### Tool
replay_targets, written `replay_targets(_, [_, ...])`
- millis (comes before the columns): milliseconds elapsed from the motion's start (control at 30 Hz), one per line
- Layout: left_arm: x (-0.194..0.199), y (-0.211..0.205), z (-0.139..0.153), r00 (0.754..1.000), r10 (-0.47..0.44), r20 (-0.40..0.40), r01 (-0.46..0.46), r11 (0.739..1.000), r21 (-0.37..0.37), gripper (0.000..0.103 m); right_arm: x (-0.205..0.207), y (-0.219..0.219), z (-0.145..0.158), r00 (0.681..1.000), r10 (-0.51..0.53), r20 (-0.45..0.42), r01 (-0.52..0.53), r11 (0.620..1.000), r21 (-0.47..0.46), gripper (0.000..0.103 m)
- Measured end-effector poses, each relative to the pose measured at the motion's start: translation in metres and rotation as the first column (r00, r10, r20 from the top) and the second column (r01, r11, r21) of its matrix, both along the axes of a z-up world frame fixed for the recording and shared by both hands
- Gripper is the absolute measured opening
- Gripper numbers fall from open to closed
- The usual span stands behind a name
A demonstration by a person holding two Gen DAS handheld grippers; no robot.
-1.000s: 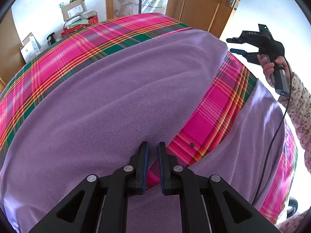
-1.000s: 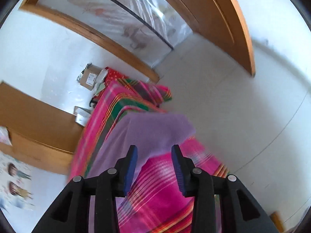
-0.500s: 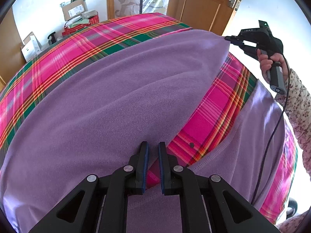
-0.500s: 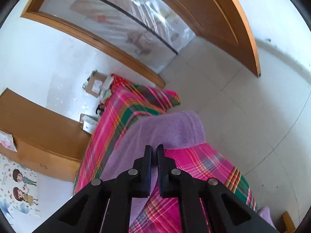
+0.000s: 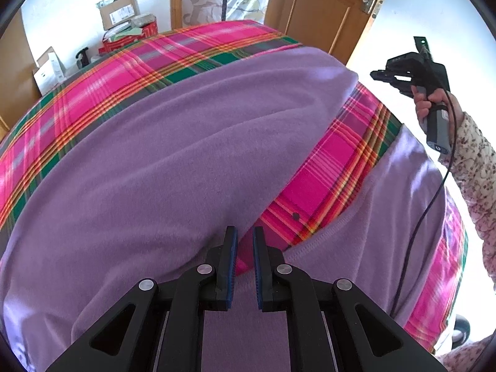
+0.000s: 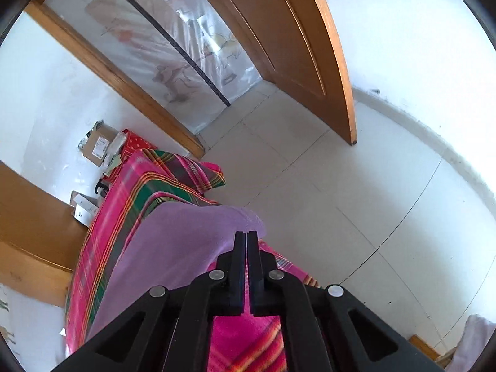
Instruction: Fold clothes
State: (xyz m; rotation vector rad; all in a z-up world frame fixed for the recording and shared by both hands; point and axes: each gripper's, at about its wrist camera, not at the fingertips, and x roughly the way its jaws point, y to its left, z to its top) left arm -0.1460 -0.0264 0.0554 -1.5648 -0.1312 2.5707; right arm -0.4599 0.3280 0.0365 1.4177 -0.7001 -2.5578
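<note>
A purple fleece garment (image 5: pixel 155 170) lies spread over a pink plaid cloth (image 5: pixel 108 71) that covers the surface. My left gripper (image 5: pixel 244 235) hovers low over the fork where two parts of the garment meet. Its jaws stand a narrow gap apart, with plaid showing between them and no fabric caught. In the left wrist view a person's hand (image 5: pixel 429 102) holds my right gripper (image 5: pixel 376 74) just past the garment's far end. In the right wrist view my right gripper (image 6: pixel 247 235) is shut, its tips at the edge of that purple end (image 6: pixel 173 248). No pinched fabric shows.
Cardboard boxes (image 5: pixel 117 12) and clutter stand against the wall beyond the far edge. A wooden door (image 5: pixel 322 9) is open at the back, with tiled floor (image 6: pixel 341 201) to the right. A black cable (image 5: pixel 424 210) hangs from the right gripper across the garment's right part.
My right gripper went from open to shut at the garment's far end, then drew slightly right of it. The left gripper and the garment have hardly moved.
</note>
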Motion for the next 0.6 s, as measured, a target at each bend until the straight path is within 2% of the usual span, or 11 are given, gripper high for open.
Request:
replay_targets(167, [0.028, -0.01, 0.028, 0.998, 0.028, -0.06, -0.029, 1.0, -0.001, 0.01, 0.024, -0.01, 0.035, 0.996, 0.074, -0.056, -0.073, 0.997, 0.014, 0.003])
replay_targets(367, [0.078, -0.042, 0.064, 0.986, 0.115, -0.119, -0.117, 0.993, -0.008, 0.01, 0.069, -0.033, 0.1, 0.973, 0.169, -0.155, -0.162, 0.985, 0.056, 0.005])
replay_targets(467, [0.113, -0.063, 0.08, 0.974, 0.176, -0.144, -0.181, 0.983, -0.016, 0.01, 0.1, -0.052, 0.144, 0.94, 0.249, -0.233, -0.233, 0.968, 0.094, 0.009])
replay_targets(600, [0.167, -0.097, 0.103, 0.946, 0.275, -0.171, -0.288, 0.956, -0.056, 0.01, 0.146, -0.084, 0.181, 0.866, 0.394, -0.308, -0.373, 0.919, 0.127, 0.02])
